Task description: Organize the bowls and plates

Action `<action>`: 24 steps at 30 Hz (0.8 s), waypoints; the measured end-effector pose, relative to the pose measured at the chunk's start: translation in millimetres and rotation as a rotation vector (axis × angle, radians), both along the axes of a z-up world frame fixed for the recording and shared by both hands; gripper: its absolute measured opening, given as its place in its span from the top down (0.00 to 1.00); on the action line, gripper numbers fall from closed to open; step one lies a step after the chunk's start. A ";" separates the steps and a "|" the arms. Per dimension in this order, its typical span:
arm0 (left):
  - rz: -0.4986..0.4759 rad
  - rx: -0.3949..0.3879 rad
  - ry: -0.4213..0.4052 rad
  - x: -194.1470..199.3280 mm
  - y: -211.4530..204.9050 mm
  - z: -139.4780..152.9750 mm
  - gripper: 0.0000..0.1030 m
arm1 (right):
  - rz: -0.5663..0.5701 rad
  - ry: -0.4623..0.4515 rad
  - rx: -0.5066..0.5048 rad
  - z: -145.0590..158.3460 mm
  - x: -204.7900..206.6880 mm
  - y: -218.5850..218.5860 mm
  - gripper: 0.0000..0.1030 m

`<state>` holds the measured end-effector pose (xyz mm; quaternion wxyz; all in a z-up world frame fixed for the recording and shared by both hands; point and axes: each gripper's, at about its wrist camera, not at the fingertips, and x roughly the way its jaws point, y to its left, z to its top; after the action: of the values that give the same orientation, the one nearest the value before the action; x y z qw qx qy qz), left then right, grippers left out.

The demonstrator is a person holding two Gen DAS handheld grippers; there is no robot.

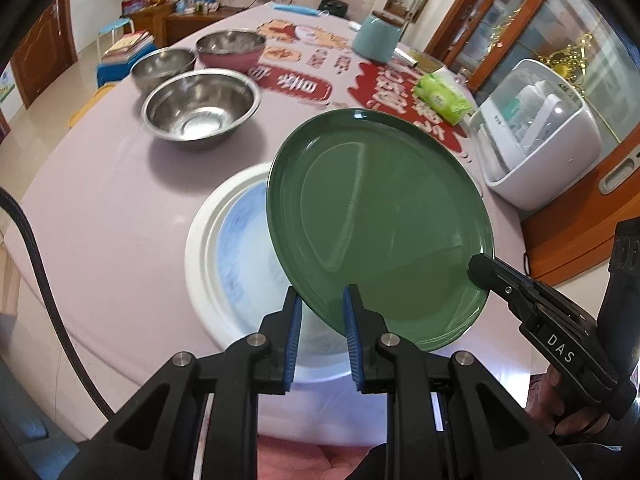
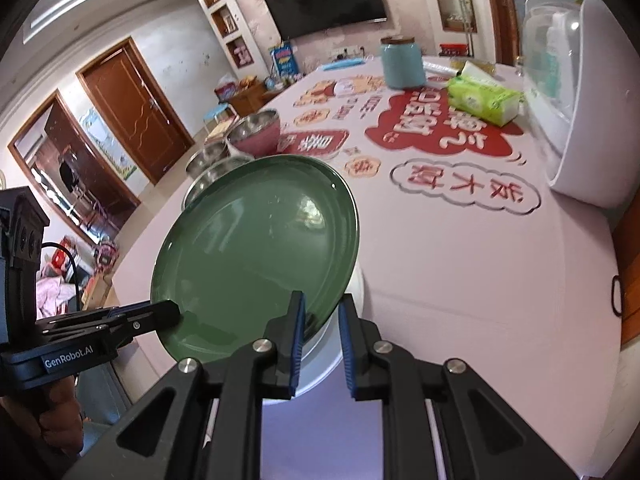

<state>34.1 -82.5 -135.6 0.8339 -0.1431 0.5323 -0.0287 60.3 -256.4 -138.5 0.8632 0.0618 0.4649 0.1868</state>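
Note:
A green plate [image 1: 380, 224] hangs tilted above a white plate with a blue centre [image 1: 236, 256] on the table. My left gripper [image 1: 322, 300] has its blue pads on either side of the green plate's near rim, with a gap showing. My right gripper [image 1: 478, 270] reaches in from the right and touches the plate's right rim. In the right wrist view the green plate [image 2: 256, 256] sits between my right gripper's pads [image 2: 320, 308], and the left gripper [image 2: 172, 312] is at the plate's left rim. The white plate [image 2: 340, 344] lies beneath.
Two steel bowls [image 1: 200, 106] [image 1: 162, 65] and a pink bowl [image 1: 232, 50] stand at the far left of the table. A teal canister [image 1: 376, 38], a green tissue pack [image 1: 442, 98] and a white dish-drying box [image 1: 536, 132] stand to the right.

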 end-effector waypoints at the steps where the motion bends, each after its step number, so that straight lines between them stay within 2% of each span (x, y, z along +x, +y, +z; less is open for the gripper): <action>1: 0.004 -0.001 0.009 -1.5 1.4 -2.3 0.82 | 0.005 0.010 -0.005 -2.4 0.1 1.6 0.84; 14: 0.035 -0.019 0.126 -7.4 16.3 -40.8 0.82 | 0.038 0.144 -0.055 -33.9 -2.6 19.2 0.83; 24: 0.075 -0.004 0.174 -12.9 25.9 -55.3 0.81 | 0.074 0.215 -0.054 -51.2 3.1 31.6 0.82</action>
<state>21.2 -56.6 -190.9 0.7846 -0.1666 0.5971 0.0143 63.3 -224.8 -189.7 0.8022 0.0410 0.5616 0.1985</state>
